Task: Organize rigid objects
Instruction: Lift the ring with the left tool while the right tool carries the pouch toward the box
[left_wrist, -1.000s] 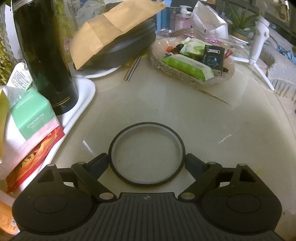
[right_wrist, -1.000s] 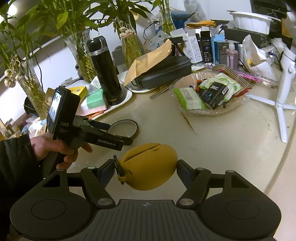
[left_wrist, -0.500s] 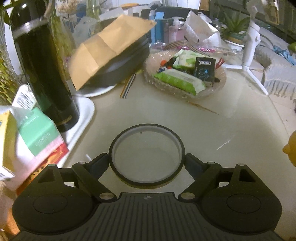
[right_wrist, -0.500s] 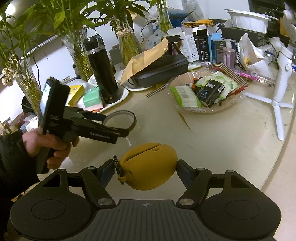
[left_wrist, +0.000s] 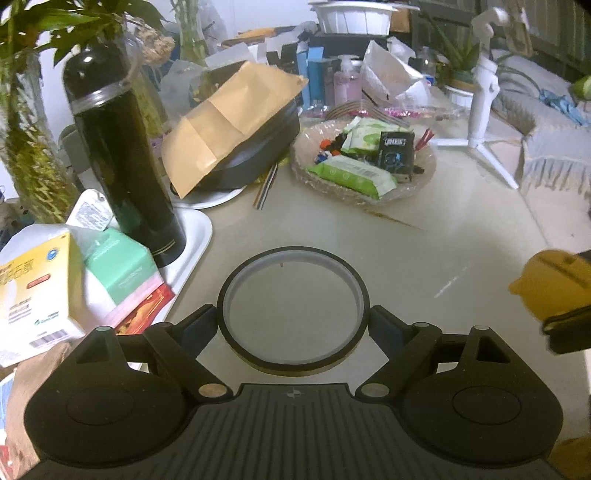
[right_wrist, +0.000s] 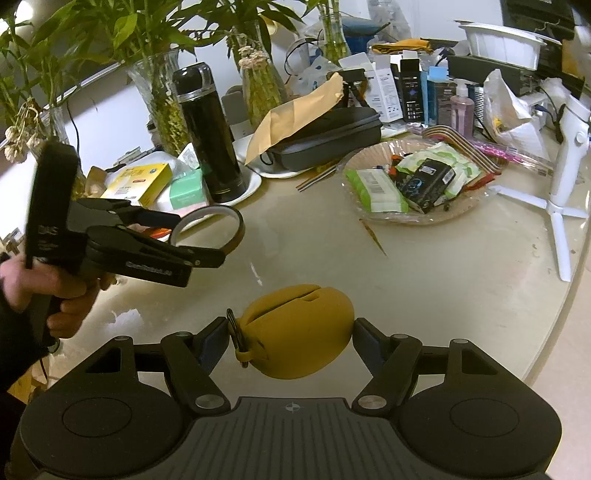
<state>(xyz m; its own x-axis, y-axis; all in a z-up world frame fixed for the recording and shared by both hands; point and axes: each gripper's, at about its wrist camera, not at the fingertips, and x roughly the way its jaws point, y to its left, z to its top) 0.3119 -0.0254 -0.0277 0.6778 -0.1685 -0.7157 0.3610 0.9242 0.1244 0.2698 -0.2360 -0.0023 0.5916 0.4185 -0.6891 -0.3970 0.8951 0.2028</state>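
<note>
- The left tongs (left_wrist: 293, 325) are closed on a black tape ring (left_wrist: 293, 262), gripped at its two sides and held above the beige bench (left_wrist: 424, 236).
- The right tongs (right_wrist: 291, 338) are clamped on a mustard-yellow pouch (right_wrist: 299, 328), also clear of the bench.
- In the right wrist view, the ring is seen near a white tray (right_wrist: 251, 184) carrying a black flask (right_wrist: 210, 136).
- A glass bowl (right_wrist: 469, 206) of packets is seen further back.

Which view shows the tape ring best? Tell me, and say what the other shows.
The left wrist view: the tape ring sits whole and face-on between the left gripper fingers. The right wrist view shows it smaller, edge-on and partly hidden behind that gripper.
</note>
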